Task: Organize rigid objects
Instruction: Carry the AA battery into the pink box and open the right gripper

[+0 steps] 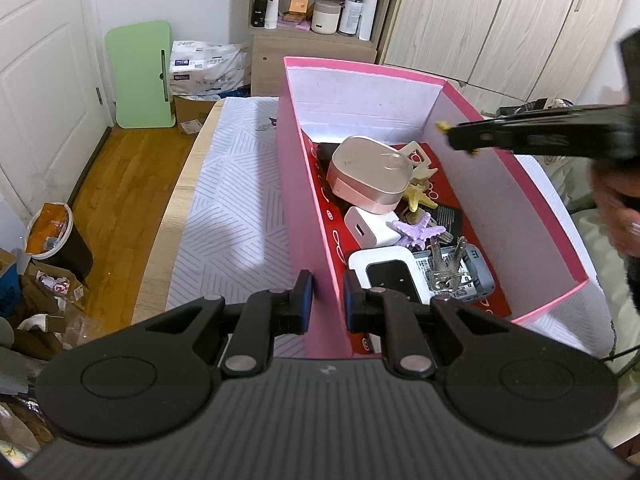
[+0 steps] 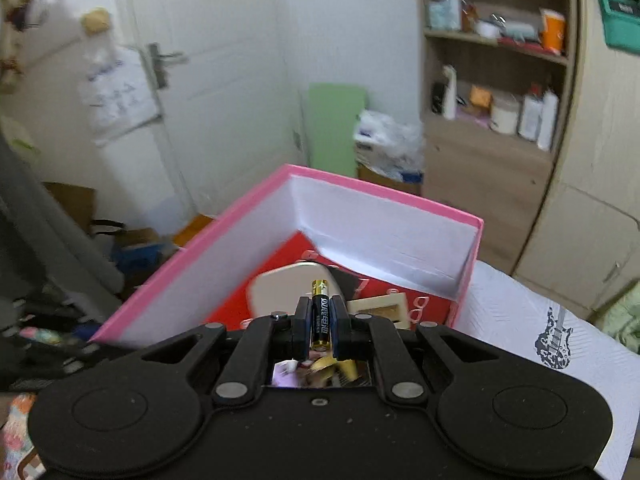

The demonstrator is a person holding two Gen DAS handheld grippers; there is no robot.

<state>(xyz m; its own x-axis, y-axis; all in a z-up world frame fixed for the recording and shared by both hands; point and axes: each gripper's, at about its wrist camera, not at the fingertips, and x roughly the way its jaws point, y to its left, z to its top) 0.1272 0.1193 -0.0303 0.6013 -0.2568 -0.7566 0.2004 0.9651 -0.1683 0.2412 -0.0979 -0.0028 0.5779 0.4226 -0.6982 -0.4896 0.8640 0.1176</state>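
A pink box (image 1: 298,184) with white inner walls stands on the table. It holds a pink-beige case (image 1: 370,174), a white charger (image 1: 370,232), a purple starfish (image 1: 418,232), a yellow starfish (image 1: 418,196), keys (image 1: 446,266) and a white-black device (image 1: 386,274). My left gripper (image 1: 328,300) is shut on the box's near left wall. My right gripper (image 2: 321,320) is shut on a black and gold battery (image 2: 320,312) and holds it above the box (image 2: 200,256). The right gripper also shows in the left wrist view (image 1: 460,138) over the box's right wall.
The box stands on a white patterned cloth (image 1: 236,200) over a wooden table. A green board (image 1: 140,76), a shelf unit (image 1: 320,8) and a wardrobe (image 1: 500,20) stand behind. A bin (image 1: 52,232) and clutter sit on the floor at left.
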